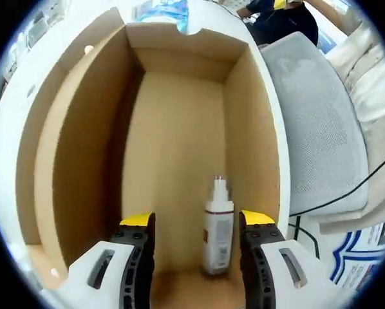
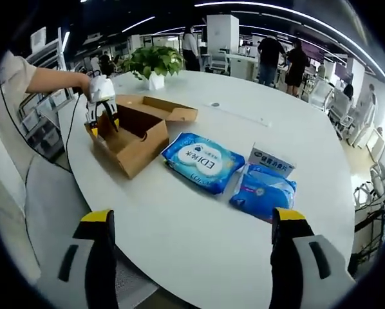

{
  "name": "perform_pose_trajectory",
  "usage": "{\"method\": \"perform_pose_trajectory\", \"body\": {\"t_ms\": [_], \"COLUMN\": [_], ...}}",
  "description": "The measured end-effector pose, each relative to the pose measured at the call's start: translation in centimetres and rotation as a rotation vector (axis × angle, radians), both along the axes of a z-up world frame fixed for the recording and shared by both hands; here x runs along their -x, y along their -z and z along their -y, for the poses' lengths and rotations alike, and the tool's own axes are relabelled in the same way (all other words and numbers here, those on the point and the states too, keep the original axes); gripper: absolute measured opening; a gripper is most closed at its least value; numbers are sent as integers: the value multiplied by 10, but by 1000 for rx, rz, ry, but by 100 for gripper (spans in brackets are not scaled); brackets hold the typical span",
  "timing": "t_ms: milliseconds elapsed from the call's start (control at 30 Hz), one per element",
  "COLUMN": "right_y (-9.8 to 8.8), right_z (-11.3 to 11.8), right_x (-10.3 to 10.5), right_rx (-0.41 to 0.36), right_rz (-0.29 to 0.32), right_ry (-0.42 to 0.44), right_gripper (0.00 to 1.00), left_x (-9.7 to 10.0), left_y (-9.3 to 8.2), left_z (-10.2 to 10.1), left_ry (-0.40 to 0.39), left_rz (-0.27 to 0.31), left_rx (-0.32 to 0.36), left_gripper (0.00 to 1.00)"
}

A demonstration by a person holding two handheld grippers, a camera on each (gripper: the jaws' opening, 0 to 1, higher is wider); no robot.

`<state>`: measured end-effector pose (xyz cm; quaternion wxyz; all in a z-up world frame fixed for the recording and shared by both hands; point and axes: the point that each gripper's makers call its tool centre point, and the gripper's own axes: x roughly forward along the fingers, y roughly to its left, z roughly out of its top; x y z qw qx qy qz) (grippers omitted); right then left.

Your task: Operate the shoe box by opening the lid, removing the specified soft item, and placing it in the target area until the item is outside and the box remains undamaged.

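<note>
The open cardboard shoe box is seen from above in the left gripper view. A small white spray bottle stands inside it near the right wall. My left gripper is open, its jaws either side of the bottle without touching it. In the right gripper view the box sits at the table's left with its lid folded back, and the left gripper hangs over it in a person's hand. A blue soft pack lies on the table beside the box. My right gripper is open, low over the table's near edge.
A second blue pack and a small white-and-blue carton lie right of the first. A potted plant stands behind the box. The white round table has people beyond it. A grey chair and black cable are beside the box.
</note>
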<state>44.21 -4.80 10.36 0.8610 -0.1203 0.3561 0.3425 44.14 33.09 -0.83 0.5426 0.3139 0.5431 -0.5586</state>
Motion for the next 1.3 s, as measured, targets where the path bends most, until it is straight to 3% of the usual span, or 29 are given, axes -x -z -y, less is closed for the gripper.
{"method": "perform_pose_trajectory", "body": {"t_ms": [467,700,933,1100,1300], "right_y": [-3,0,-1,-2,-5], "right_z": [-6,-10,-15,-17,-21], "right_x": [-1,0,-1,-2,-3], "right_rx": [-33,-35,-45,-30,-45], "right_rz": [5,-1,8,26,34], "right_ry": [13,7,5,-5,-9], "right_gripper": [96,96,96,88,88], "left_x": [1,1,5,8,12], "left_y": [12,13,14,14,15], "left_z": [4,-3,-14,-21,-27], "left_ry": [-2,-5,-20,-30,-21], "left_rz": [1,12,12,12,16], "left_rx": [6,-11,-27,-37,-47], "left_gripper": [51,48,44,40,30]}}
